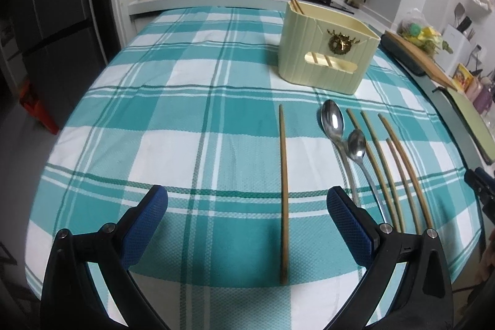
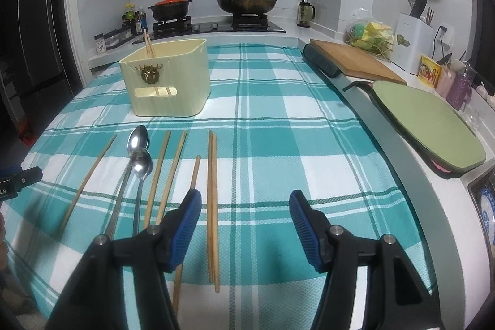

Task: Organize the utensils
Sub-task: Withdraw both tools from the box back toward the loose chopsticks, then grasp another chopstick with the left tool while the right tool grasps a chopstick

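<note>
While my left gripper gapes empty over a lone chopstick, my right gripper, half-open, empty, straddles a chopstick pair, apparently not touching; holder beyond.

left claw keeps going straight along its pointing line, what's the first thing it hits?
Probably the lone chopstick lying lengthwise on the checked tablecloth, between the open fingers of the left claw. Nothing stands in between. Depth is hard to judge through the fisheye, so it could meet cloth beside the chopstick instead.

Dim, soft light; fisheye-warped edges
</note>
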`<state>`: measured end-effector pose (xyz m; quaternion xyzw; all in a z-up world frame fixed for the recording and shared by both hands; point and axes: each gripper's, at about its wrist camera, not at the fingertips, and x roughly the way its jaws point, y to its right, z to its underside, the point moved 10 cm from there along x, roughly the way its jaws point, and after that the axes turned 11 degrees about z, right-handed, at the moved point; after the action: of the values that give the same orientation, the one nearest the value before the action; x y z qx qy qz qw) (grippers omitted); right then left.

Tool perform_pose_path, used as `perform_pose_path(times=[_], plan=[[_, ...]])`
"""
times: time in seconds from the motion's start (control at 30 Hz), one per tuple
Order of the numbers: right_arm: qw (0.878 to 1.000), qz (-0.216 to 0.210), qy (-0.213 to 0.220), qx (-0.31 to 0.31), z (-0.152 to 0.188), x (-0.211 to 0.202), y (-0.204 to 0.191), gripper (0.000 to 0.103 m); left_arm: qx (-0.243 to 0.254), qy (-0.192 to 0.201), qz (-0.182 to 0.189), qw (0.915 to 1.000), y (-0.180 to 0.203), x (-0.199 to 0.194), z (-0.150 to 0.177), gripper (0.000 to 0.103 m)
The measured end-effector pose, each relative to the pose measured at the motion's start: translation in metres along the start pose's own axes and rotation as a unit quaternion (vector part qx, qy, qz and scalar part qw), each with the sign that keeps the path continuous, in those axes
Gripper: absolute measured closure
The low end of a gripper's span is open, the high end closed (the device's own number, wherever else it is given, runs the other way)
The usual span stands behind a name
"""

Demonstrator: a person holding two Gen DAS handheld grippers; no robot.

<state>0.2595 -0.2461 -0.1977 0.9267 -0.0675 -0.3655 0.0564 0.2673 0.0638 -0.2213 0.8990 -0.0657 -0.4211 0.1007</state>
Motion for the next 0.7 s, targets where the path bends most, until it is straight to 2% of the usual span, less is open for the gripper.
perform_pose_path(times=[0.3,0.6,0.7], plan=[[0.999,-0.033,-0.026,0.007,0.007,0.020,-0.004,0.044,-0.005,-0.011,-0.008,0.9999,-0.007,0.009,0.002,0.001],[0.992,-0.100,-0.077,-0.024,0.011,0.056,-0.035,0.080,-0.004,-0.014,-0.014,0.9998,-0.010,0.013,0.004,0.001],[0.988,-0.112,-0.102,-0.029,0.012,0.076,-0.039,0.083,-0.002,-0.016,-0.013,0.9998,-0.009,0.013,0.006,0.001]])
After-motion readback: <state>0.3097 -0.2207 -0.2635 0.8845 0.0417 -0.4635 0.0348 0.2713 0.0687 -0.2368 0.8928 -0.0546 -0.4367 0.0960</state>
